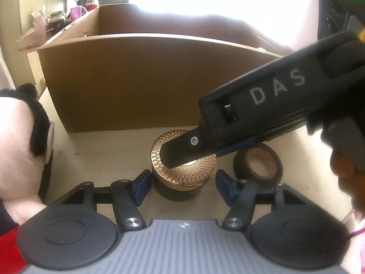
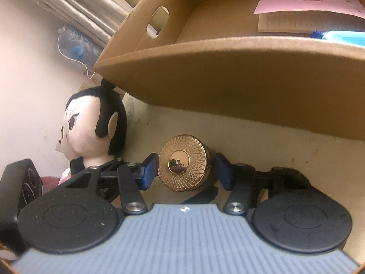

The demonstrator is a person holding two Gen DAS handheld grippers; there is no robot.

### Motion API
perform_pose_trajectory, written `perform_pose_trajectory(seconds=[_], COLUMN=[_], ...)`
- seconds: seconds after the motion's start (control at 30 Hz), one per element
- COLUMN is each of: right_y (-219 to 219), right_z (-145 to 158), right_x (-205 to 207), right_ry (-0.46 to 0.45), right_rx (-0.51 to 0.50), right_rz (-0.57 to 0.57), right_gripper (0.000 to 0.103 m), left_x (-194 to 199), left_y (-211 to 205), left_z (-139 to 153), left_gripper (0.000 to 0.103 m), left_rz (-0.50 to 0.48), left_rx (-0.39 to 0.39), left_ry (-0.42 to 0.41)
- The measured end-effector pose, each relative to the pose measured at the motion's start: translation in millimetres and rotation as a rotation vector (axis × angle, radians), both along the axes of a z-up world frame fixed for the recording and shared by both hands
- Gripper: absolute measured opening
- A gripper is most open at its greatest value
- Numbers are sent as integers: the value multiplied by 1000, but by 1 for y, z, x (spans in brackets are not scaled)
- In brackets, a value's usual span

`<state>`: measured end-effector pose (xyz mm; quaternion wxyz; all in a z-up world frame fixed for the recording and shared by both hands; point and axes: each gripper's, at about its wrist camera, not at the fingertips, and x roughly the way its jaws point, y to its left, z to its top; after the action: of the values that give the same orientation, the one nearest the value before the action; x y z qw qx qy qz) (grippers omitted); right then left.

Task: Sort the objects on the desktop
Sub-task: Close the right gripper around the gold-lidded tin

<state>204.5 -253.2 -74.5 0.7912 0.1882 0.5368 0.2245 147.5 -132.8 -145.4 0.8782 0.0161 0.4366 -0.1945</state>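
Blue pads (image 1: 143, 188) of the left gripper (image 1: 183, 188) stand on either side of a small dark jar (image 1: 180, 190) with a patterned gold lid (image 1: 183, 159); the jaws are narrowed around the jar's body, the pads close to its sides, though whether they actually press on it cannot be told. From the right wrist view, the right gripper (image 2: 186, 171) brackets the same gold lid (image 2: 184, 165), its left pad (image 2: 149, 171) right against the lid's rim and the right pad (image 2: 224, 171) just beside it, jaws narrowed, a firm grip not certain. In the left wrist view, one black finger of the right gripper (image 1: 180, 151) lies across the lid's top. The jar stands on a pale desktop (image 1: 100, 150), just in front of a cardboard box (image 1: 141, 80). A roll of black tape (image 1: 257, 165) lies flat just to the right of the jar. A plush doll (image 2: 91, 125) with black hair sits to the left. Inside the box lie a pink sheet (image 2: 305, 2) on a lined notepad (image 2: 296, 24).
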Motion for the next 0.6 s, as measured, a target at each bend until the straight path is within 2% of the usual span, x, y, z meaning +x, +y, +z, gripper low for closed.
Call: perform_pose_trajectory(seconds=[0.37, 0.6], right_y=[1, 1], right_z=[1, 2], right_x=[-36, -62], right_ry=[8, 9], right_rx=[-16, -44], right_rz=[25, 53], right_gripper=[54, 54], left_x=[-33, -57], left_y=[-4, -3], left_z=[2, 3], left_gripper=[62, 62], left_rz=[-62, -108], left_rx=[10, -12], left_ry=[18, 24])
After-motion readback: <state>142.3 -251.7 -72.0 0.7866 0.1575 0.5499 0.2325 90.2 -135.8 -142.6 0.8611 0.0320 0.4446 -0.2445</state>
